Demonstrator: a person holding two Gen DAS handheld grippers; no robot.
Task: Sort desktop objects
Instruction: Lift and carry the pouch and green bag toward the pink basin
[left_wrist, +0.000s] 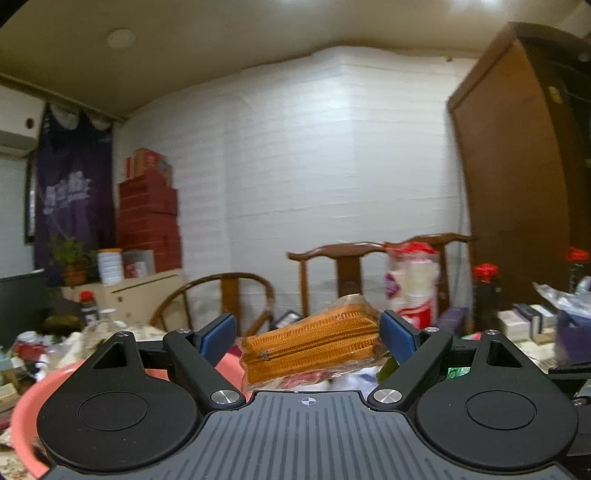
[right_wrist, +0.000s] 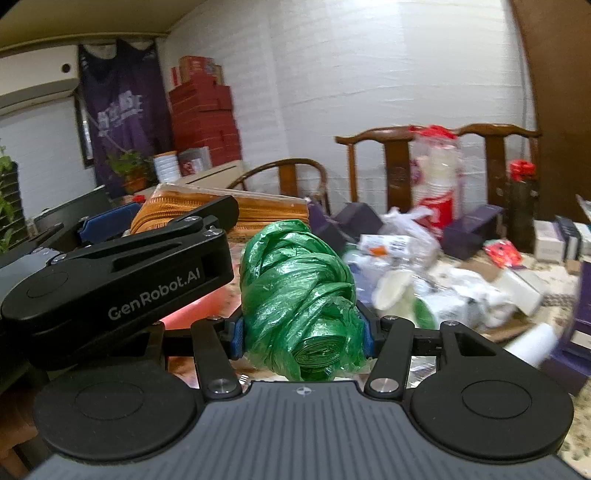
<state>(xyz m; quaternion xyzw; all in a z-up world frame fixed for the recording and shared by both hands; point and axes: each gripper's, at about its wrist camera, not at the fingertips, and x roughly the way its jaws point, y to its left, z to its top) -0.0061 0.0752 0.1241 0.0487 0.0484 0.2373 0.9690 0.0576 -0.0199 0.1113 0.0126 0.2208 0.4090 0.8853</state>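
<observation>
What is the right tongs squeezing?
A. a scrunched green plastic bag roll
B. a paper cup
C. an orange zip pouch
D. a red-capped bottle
A: the right tongs press their blue pads on both sides of the scrunched green plastic bag roll; the left tongs hold the orange pouch.

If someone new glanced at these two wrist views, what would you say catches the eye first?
The bright green plastic bag roll clamped in the right gripper dominates the right wrist view. Next comes the orange zippered pouch in clear wrap between the left gripper's blue pads, touching the right pad; the left side is unclear. Beyond both lies a cluttered table, with a pink basin below the left gripper.
</observation>
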